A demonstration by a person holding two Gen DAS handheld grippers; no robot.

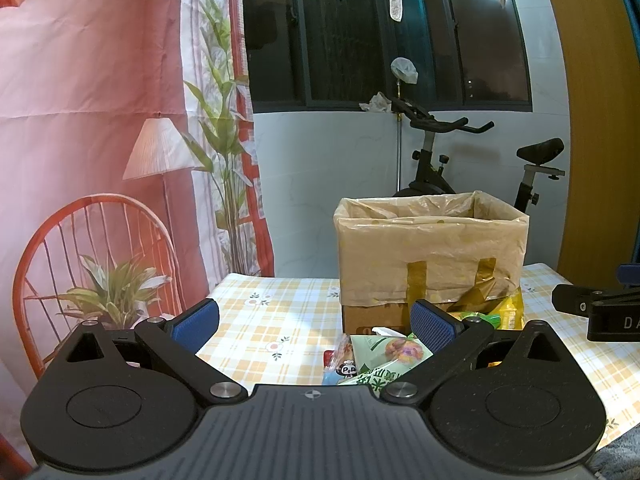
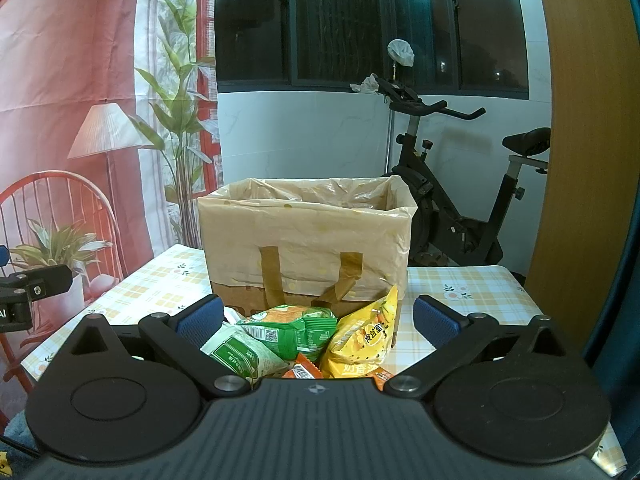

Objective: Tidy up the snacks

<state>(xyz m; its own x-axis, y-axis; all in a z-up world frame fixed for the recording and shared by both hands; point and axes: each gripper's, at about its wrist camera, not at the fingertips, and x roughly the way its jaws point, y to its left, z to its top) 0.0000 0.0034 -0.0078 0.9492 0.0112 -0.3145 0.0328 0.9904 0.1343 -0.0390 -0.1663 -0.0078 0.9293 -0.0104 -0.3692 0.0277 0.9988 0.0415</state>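
Box: a cardboard box point(image 2: 308, 248) lined with a pale plastic bag stands on the checked worktop point(image 2: 460, 292); top open; contents hidden behind its near wall.
Snacks: piled on the worktop just in front of the box; a green packet point(image 2: 292, 330), a white-green packet point(image 2: 244, 354), a yellow bag point(image 2: 362, 338) leaning at the box's corner, orange wrappers point(image 2: 304, 370) beneath.
Left claw point(image 1: 314, 326): wide, holding nothing; above the pile's left part.
Right claw point(image 2: 318, 318): wide, empty; over the pile.
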